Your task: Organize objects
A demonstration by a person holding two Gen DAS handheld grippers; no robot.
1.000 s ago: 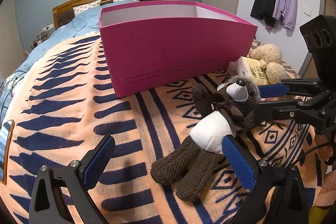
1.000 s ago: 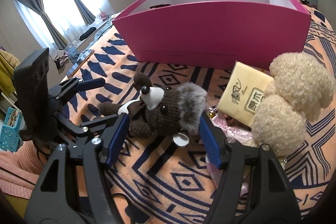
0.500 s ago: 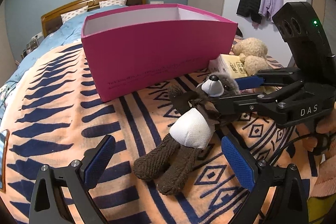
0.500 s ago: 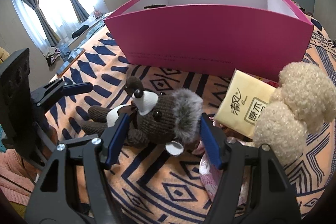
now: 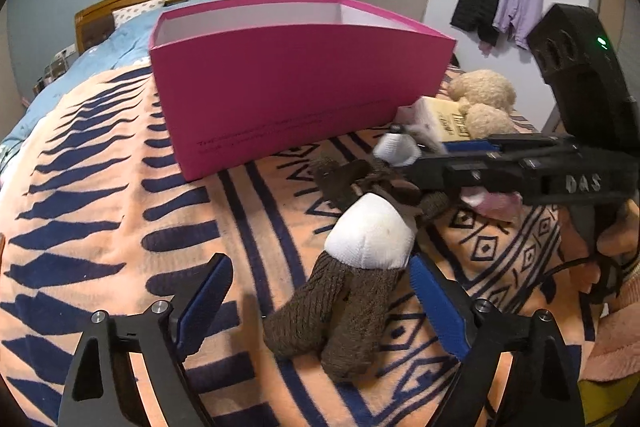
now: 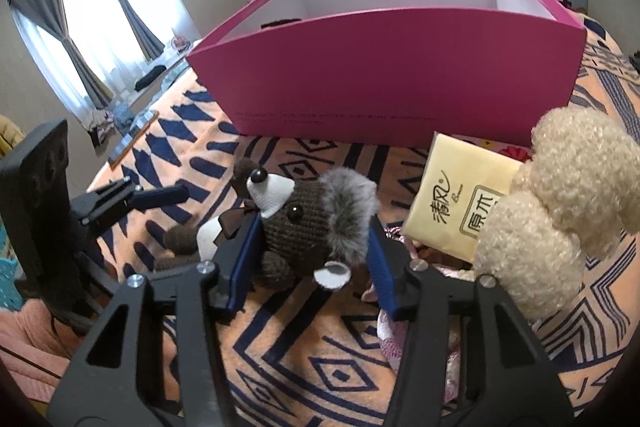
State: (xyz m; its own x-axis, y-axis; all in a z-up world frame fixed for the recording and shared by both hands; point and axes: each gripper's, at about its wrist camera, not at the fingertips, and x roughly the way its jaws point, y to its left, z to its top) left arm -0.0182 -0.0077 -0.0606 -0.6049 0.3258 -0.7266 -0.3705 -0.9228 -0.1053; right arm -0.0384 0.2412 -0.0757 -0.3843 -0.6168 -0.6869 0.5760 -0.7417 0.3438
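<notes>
- The bed (image 5: 120, 219) carries everything, under an orange blanket with navy patterns; soft ground, so things sink a little when pressed.
- The pink box (image 6: 400, 67) stands at the far side, open-topped with white inner walls; stiff card, likely light, and probably where the things are meant to go.
- The cream plush (image 6: 560, 211) lies at the right, just beside a yellow tissue pack (image 6: 456, 203); both look light and squashy.
- The brown knitted toy (image 6: 316, 223) lies on the blanket in front of the box, between the 2 tools. It has a white snout, a grey fur ruff, a white belly and a bow. It should be light, limp and non-slip; the head is the firmest place to pinch, while the legs would dangle.
- The right tool (image 6: 310, 263) has just been closing, its blue pads pinching the toy's head from both sides.
- The left tool (image 5: 316, 307) stands spread, having just narrowed slightly; the toy's legs lie between its pads, with only the right pad close.
</notes>
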